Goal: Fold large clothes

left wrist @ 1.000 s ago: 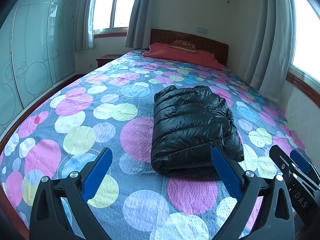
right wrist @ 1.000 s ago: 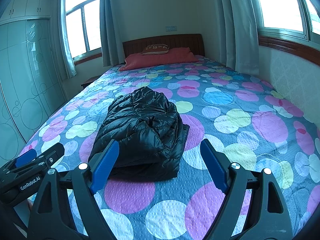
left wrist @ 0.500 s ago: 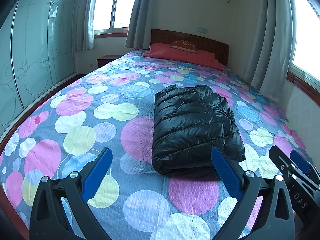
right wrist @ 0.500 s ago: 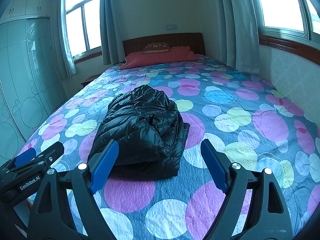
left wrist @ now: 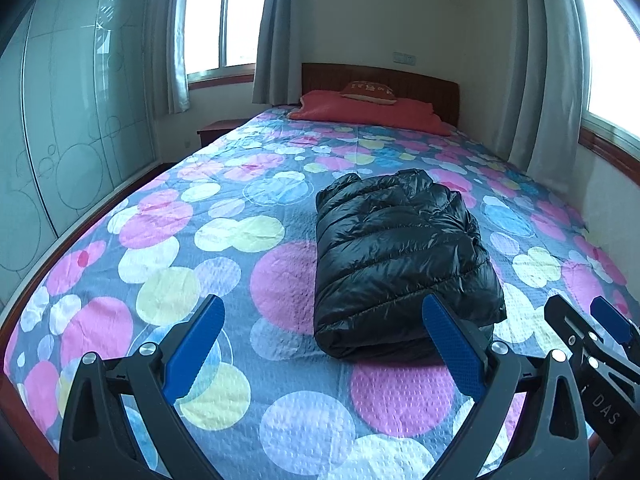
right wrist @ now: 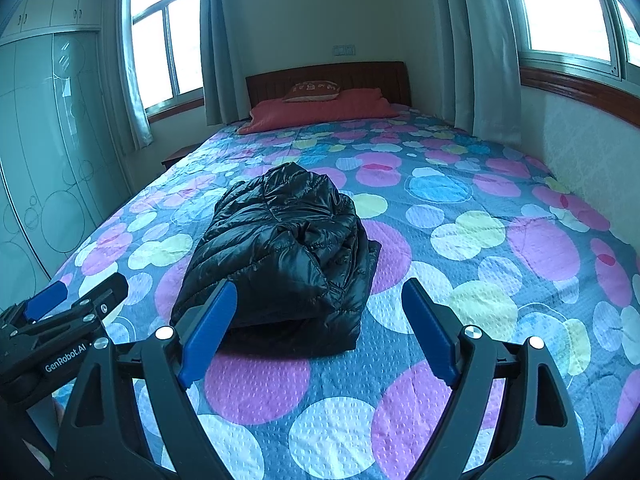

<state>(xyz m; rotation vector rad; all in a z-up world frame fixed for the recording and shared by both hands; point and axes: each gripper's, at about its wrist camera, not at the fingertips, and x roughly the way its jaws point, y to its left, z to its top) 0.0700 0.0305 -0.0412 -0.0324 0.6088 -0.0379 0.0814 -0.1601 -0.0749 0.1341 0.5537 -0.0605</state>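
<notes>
A black down jacket lies folded into a thick, compact bundle on the bed, roughly at the middle of the mattress and nearer its foot than the headboard. The bedspread under it is grey-blue, printed with pink, yellow, white and blue circles; the near edge of the jacket rests partly on a large pink circle. In the right wrist view the jacket shows its layered open edges on the side toward the window wall, and its smooth folded back faces the wardrobe side.

The left claw hangs above the foot of the bed just short of the jacket, its blue-padded fingers spread wide and holding nothing; the jacket's near corner sits behind the right-hand pad. The right claw is likewise spread wide and empty, just short of the jacket's near edge, with the bundle behind its left-hand pad. Each claw appears at the margin of the other's view: the right claw beside the jacket on the window side, the left claw on the wardrobe side.

Beyond the jacket, a red pillow lies against the headboard with a small brown cushion on top. Frosted wardrobe doors stand left of the bed, grey curtains to its right.
</notes>
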